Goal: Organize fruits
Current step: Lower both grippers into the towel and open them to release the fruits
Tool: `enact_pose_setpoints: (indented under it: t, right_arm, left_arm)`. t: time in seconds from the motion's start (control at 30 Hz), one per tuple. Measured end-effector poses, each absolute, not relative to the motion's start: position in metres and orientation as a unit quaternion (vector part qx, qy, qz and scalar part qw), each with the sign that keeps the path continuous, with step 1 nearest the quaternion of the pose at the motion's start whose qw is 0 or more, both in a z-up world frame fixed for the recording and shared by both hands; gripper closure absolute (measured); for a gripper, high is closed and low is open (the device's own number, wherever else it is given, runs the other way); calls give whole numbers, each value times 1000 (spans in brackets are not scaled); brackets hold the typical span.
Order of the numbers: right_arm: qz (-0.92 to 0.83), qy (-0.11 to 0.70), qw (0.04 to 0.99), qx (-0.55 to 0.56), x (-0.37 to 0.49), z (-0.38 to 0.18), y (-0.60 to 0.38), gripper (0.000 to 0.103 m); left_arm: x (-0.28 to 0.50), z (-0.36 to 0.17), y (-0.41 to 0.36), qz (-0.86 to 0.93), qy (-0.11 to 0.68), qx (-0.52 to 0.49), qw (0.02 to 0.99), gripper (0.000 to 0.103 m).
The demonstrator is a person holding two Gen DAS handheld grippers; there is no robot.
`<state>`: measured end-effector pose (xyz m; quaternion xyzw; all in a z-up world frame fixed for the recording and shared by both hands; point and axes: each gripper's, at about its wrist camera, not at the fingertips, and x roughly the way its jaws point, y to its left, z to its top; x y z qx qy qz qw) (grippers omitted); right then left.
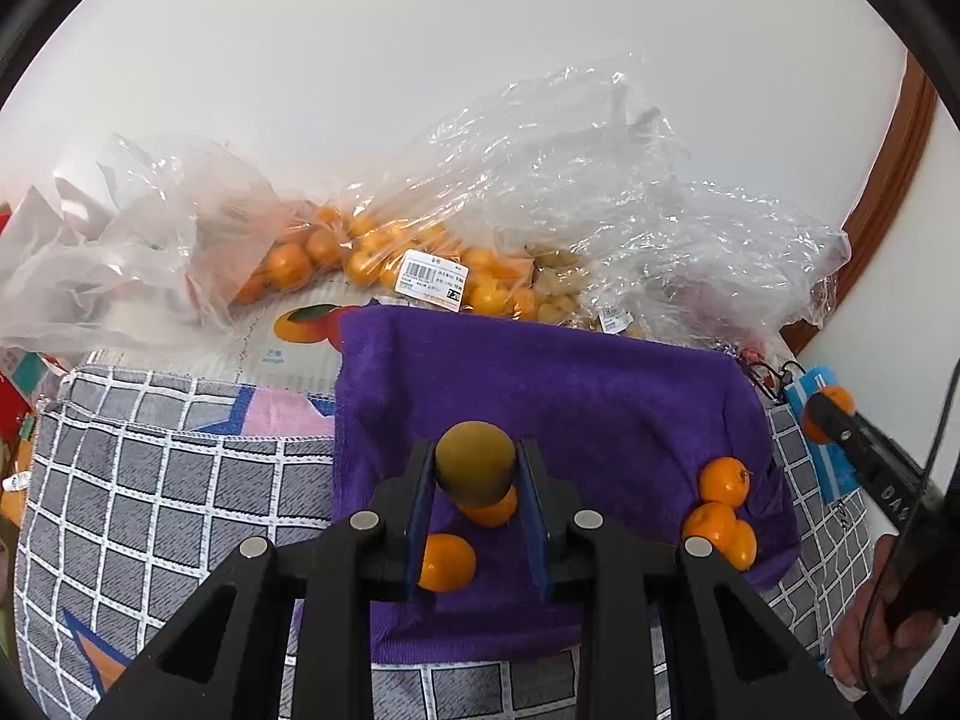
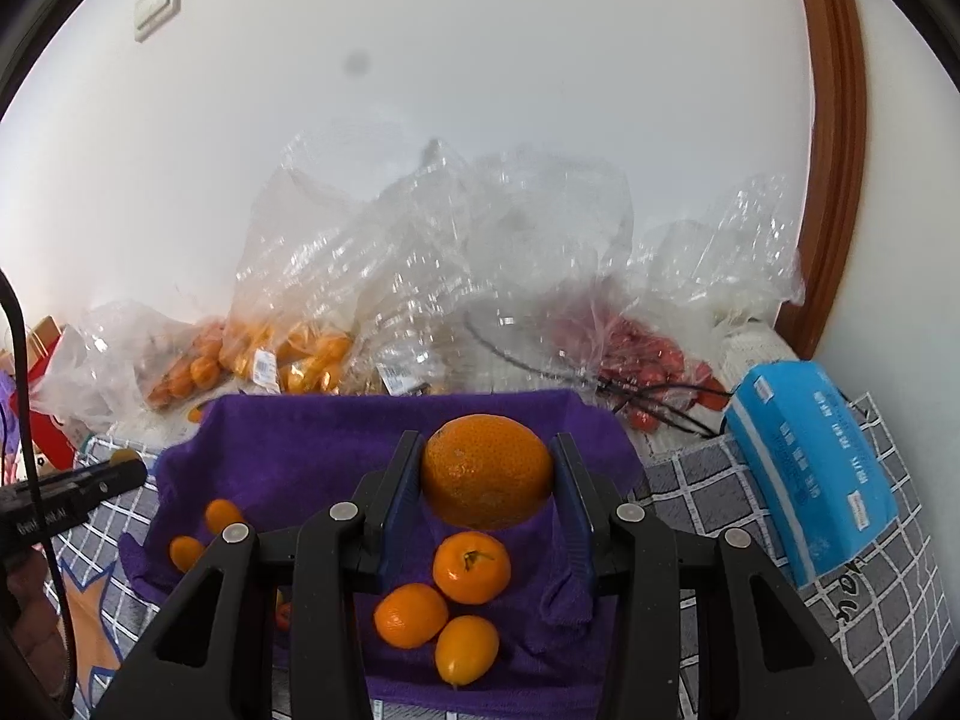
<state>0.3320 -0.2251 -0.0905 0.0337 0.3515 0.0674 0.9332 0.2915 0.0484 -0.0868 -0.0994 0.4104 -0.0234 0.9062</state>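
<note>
My left gripper (image 1: 475,468) is shut on a small olive-brown round fruit (image 1: 474,461) and holds it above the purple towel (image 1: 570,378). Two small oranges (image 1: 445,561) lie under it, and three more (image 1: 723,513) lie on the towel's right side. My right gripper (image 2: 486,474) is shut on a large orange (image 2: 486,471) above the same purple towel (image 2: 312,438). Three small oranges (image 2: 471,567) lie below it, and two more (image 2: 204,534) lie at the towel's left. The right gripper also shows at the right edge of the left wrist view (image 1: 831,414).
Clear plastic bags of small oranges (image 1: 384,258) and crumpled bags (image 2: 420,276) line the back by the white wall. Red fruit in a bag (image 2: 636,348) lies at the back right. A blue tissue pack (image 2: 816,468) lies on the grey checked cloth (image 1: 180,480).
</note>
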Motion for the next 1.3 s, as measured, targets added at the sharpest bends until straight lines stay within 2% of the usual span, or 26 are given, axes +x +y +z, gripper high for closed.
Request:
enact_pose_setpoints:
  t: [0.33, 1.3]
  right_arm:
    - [67, 386, 920, 29, 358, -128, -228, 61]
    - [90, 426, 900, 28, 388, -171, -215, 60]
  left_arm:
    - [309, -114, 17, -52, 439, -85, 893, 77]
    - [346, -146, -24, -77, 470, -56, 877, 77]
